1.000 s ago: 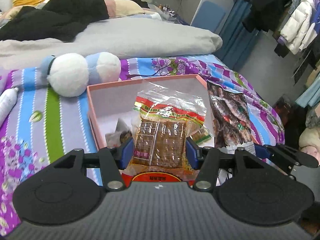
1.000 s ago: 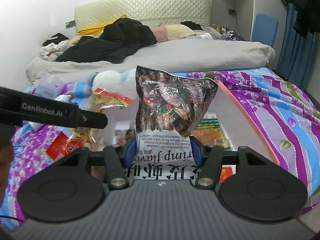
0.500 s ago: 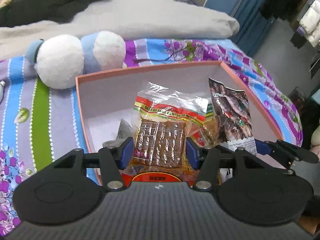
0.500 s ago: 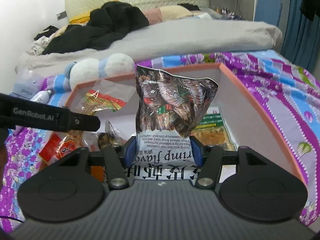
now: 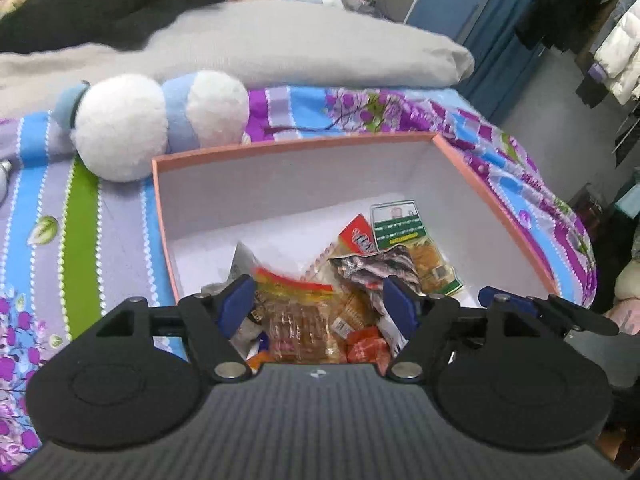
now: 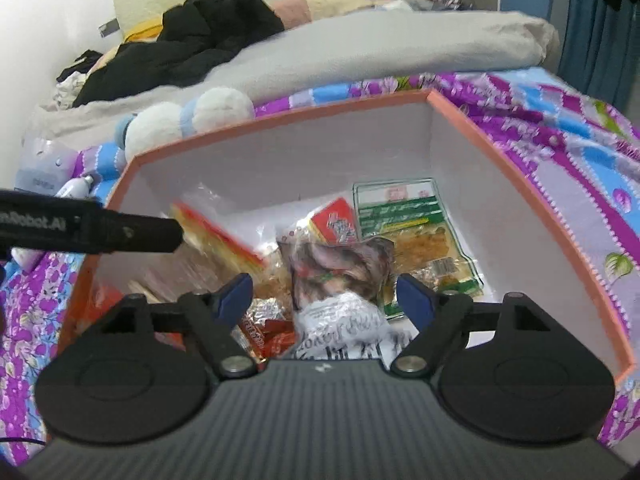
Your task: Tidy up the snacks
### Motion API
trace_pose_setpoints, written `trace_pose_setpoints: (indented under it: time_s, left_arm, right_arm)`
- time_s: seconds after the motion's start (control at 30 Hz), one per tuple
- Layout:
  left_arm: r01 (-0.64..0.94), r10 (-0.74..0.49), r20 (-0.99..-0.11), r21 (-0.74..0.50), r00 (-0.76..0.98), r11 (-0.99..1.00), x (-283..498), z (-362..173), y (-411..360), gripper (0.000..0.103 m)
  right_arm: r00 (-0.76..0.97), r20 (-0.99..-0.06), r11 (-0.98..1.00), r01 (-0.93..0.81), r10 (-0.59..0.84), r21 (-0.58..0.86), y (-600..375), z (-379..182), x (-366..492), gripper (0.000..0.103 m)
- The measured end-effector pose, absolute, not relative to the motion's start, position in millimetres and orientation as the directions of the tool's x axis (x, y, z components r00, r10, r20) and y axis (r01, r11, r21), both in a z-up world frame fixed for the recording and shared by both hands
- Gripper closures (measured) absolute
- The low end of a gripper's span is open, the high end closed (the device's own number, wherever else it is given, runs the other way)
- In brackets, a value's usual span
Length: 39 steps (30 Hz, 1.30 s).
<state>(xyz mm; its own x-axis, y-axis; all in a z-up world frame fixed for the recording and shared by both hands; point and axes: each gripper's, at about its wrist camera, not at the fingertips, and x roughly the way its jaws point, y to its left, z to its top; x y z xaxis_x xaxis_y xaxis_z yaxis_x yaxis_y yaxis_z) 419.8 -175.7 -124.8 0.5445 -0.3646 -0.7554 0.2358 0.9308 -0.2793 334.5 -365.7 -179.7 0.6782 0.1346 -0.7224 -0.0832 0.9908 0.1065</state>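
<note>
An orange-rimmed box [image 5: 296, 146] with white walls stands on the bedspread and holds several snack packets. My left gripper [image 5: 318, 302] hangs over its near end with its jaws opening. A clear packet of brown crackers [image 5: 298, 312] drops blurred between the blue pads, free of both. My right gripper [image 6: 324, 294] is also opening above the same box [image 6: 500, 168]. A shrimp snack packet [image 6: 340, 268] lies slumped between its pads without touching them. The crackers [image 6: 216, 236] tilt at the left beside the left gripper's finger [image 6: 100, 232]. A green packet [image 6: 408, 220] lies flat further back.
A white and blue plush toy [image 5: 132, 128] lies just behind the box's far left corner. A grey duvet [image 5: 280, 48] and black clothes cover the bed beyond. A small white bottle [image 6: 76, 190] lies left of the box. The bed edge falls away at the right.
Both grippers sank toward the box, then opened. The cracker packet and the shrimp packet, held upright before, have slipped out of the pads and dropped onto the snacks in the box.
</note>
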Motion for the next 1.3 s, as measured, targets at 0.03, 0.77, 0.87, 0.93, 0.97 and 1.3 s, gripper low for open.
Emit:
trace_pose_setpoints:
  time_s: [0.03,0.77,0.87,0.93,0.97,1.3]
  left_arm:
    - [0.236,-0.362,-0.751,-0.275,0.552,0.932,416.4,-118.3,-174.6,0.028]
    - [0.317,-0.402,-0.581,-0.247,0.708,0.916,251.2,35.7,-129.0,0.028]
    - [0.323,-0.403,-0.557,-0.241,0.726,0.915,224.0,51.5,-119.1,0.028]
    - [0.330,-0.407,-0.543,-0.238,0.734,0.913,207.5,59.0,-113.2,0.028]
    - [0.334,-0.408,-0.537,-0.236,0.738,0.913,198.1,62.1,-109.9,0.028]
    - [0.354,-0.425,-0.518,-0.235,0.742,0.905,130.3,66.7,-84.2,0.028]
  right_arm:
    - [0.686,-0.715,0.991,-0.078,0.134,0.111,-366.2,-175.1,331.6,0.022]
    - [0.857,-0.496,0.987,-0.083,0.140,0.135,-345.1,-41.6,201.5,0.022]
    - [0.874,-0.467,0.988,-0.077,0.133,0.137,-340.8,-27.9,179.5,0.022]
    - [0.882,-0.453,0.989,-0.082,0.131,0.126,-336.4,-21.6,165.8,0.022]
    - [0.886,-0.447,0.990,-0.082,0.127,0.118,-333.8,-18.7,158.2,0.022]
    - [0.894,-0.437,0.991,-0.053,0.102,0.124,-319.4,-10.3,95.3,0.022]
